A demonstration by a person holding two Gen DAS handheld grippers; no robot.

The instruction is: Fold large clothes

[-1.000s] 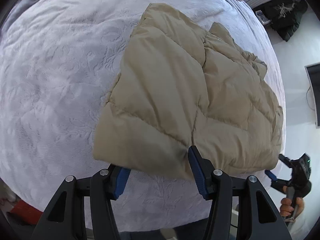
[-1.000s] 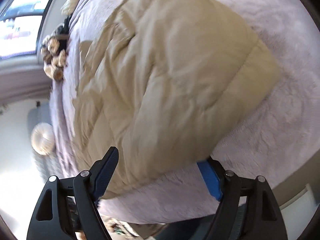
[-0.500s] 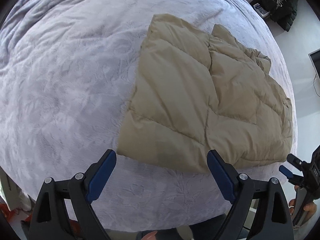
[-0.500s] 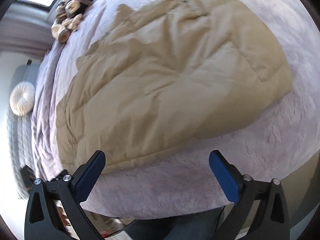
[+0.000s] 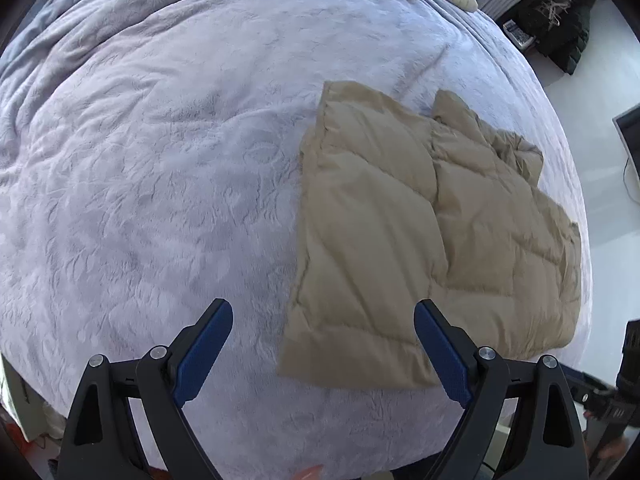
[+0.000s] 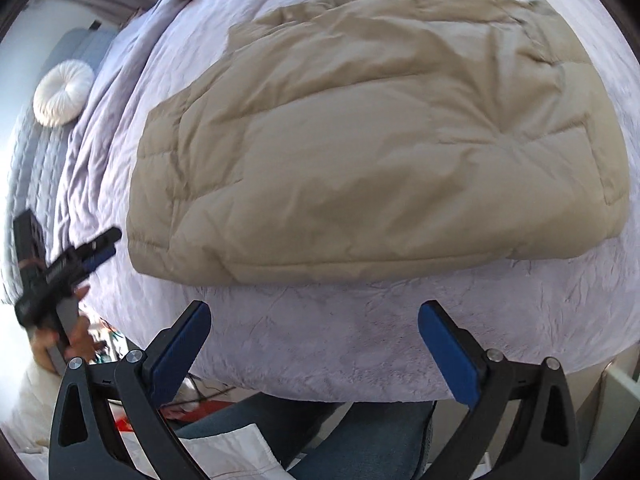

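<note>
Now folded into a squat bundle, the tan puffer jacket (image 5: 420,232) lies near the bed's (image 5: 160,160) edge — the left gripper (image 5: 322,354) and right gripper (image 6: 314,354) hover above it, jaws spread and empty, apparently clear to let the padding settle.

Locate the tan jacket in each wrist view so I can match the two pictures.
Left wrist: the jacket lies right of centre, its near edge just above the right blue finger.
Right wrist: the jacket fills the upper middle, its near hem above both fingers.
Shared landmark: the lilac bedspread under the jacket.
</note>
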